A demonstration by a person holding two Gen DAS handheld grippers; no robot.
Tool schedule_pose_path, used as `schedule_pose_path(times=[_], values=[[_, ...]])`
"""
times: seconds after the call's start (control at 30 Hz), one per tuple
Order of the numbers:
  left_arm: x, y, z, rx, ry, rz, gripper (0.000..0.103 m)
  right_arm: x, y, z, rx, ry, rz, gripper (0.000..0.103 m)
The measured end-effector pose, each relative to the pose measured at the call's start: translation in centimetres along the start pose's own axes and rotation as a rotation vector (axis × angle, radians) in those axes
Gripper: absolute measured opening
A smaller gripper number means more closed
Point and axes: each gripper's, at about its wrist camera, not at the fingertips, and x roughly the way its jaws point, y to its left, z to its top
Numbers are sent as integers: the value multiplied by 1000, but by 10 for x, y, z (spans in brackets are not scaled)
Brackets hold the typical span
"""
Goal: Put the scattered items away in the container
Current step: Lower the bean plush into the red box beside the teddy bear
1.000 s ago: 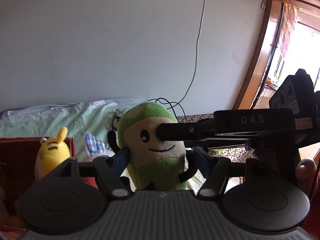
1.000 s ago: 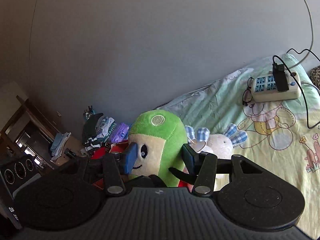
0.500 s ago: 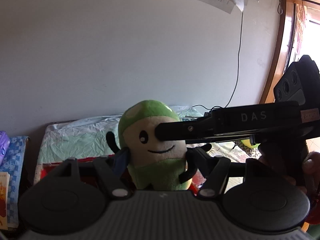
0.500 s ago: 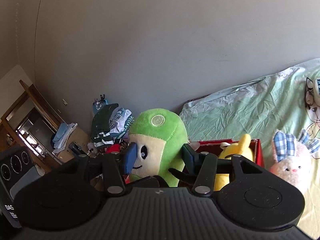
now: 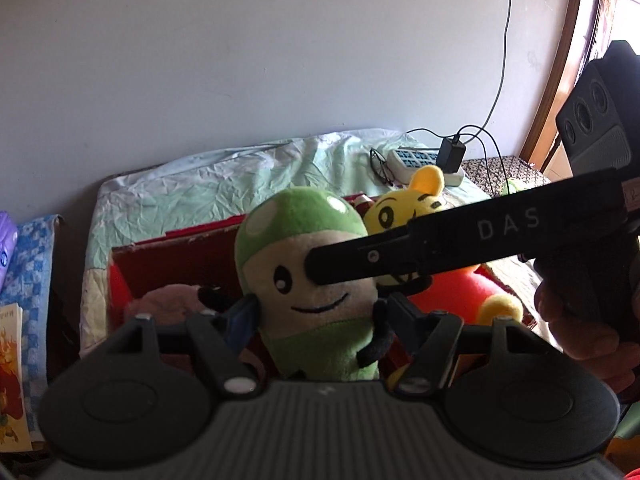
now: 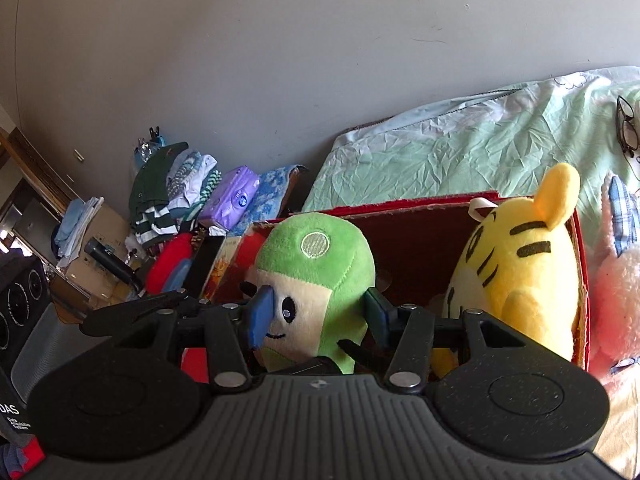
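A green and cream plush toy [image 5: 308, 280] with a smiling face is held by both grippers over the open red box [image 5: 172, 256]. My left gripper [image 5: 320, 312] is shut on the toy's lower body. My right gripper [image 6: 316, 312] is shut on the toy's head [image 6: 320, 272], and its black arm [image 5: 460, 240] crosses the toy's face in the left wrist view. A yellow tiger plush [image 6: 516, 268] sits inside the red box [image 6: 416, 236] at its right side. A pink plush [image 5: 168, 300] lies in the box at the left.
The box stands on a bed with a pale green sheet [image 6: 460, 148]. A pink rabbit plush [image 6: 616, 280] lies right of the box. Glasses [image 5: 380, 164] and a power strip [image 5: 416, 160] lie at the bed's far end. Clothes and a purple pack [image 6: 232, 196] are stacked left.
Both grippers have carried the green plush leftward and tilted down, so the red box now lies directly beneath it. The grip on the toy has not changed.
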Motion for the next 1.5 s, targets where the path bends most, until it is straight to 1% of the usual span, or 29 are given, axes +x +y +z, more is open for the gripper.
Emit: schedule_pose_path(times=[0.13, 0.3, 0.37, 0.5, 0.67, 0.77, 0.87, 0.93, 1.07, 1.13, 1.17, 1.27, 1.37, 1.5], values=[[15, 3, -4, -11, 56, -35, 70, 9, 1, -3, -38, 34, -61, 52], [27, 3, -6, 7, 84, -36, 70, 20, 1, -3, -42, 48, -102, 52], [32, 6, -4, 4, 95, -31, 70, 25, 0, -1, -34, 55, -110, 52], [39, 10, -1, 7, 121, 2, 70, 37, 2, 1, -29, 63, -124, 52], [46, 18, -1, -20, 146, 11, 70, 48, 3, 7, -25, 95, -135, 52], [46, 22, -1, -32, 140, 20, 70, 50, 2, 11, -14, 86, -124, 52], [43, 25, 3, -37, 119, 41, 70, 49, 7, 11, -47, 54, -121, 52], [44, 26, 5, -39, 121, 48, 70, 53, 7, 10, -72, 55, -120, 52], [53, 20, 0, 14, 131, 93, 73, 60, 7, 11, -123, 73, -122, 53], [54, 19, 0, 21, 134, 98, 74, 62, 6, 13, -136, 80, -118, 55], [54, 20, 1, 18, 139, 97, 76, 62, 5, 14, -129, 84, -112, 59], [53, 18, 1, 40, 146, 102, 78, 59, -1, 17, -84, 93, -88, 60], [47, 18, -1, 43, 129, 91, 78, 54, -4, 18, -51, 93, -75, 61], [37, 15, -1, 62, 105, 94, 75, 54, -1, 17, -60, 115, -85, 62]])
